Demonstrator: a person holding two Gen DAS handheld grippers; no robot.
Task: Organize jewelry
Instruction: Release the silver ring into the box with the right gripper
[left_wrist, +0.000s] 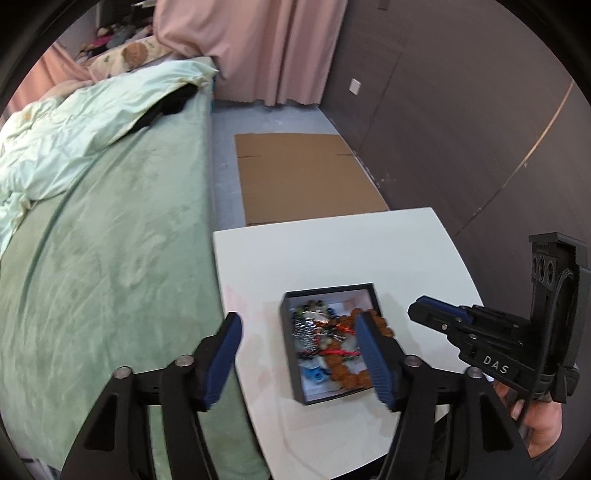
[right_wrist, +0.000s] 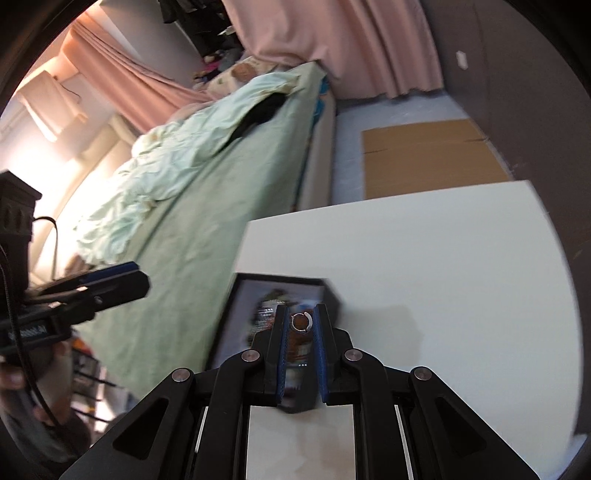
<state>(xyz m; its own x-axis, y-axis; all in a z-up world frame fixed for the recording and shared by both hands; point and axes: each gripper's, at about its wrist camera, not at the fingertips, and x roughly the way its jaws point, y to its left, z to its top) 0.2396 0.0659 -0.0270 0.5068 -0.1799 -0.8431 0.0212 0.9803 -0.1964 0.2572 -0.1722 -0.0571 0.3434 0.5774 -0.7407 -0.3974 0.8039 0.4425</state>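
A dark box (left_wrist: 291, 365) full of mixed jewelry, with an orange bead bracelet (left_wrist: 351, 376) and silver chains, sits on the white table (left_wrist: 332, 254). My left gripper (left_wrist: 299, 350) is open and empty, hovering over the box's left half. My right gripper (right_wrist: 300, 323) is shut on a small silver ring (right_wrist: 301, 322) held between its blue pads, above the box (right_wrist: 236, 317). The right gripper also shows at the right of the left wrist view (left_wrist: 432, 310).
A bed with a green cover (left_wrist: 110, 258) runs along the table's left edge. Flat cardboard (left_wrist: 306, 177) lies on the floor beyond the table. A dark wall (left_wrist: 461, 110) stands to the right. Bare white tabletop (right_wrist: 443, 277) lies right of the box.
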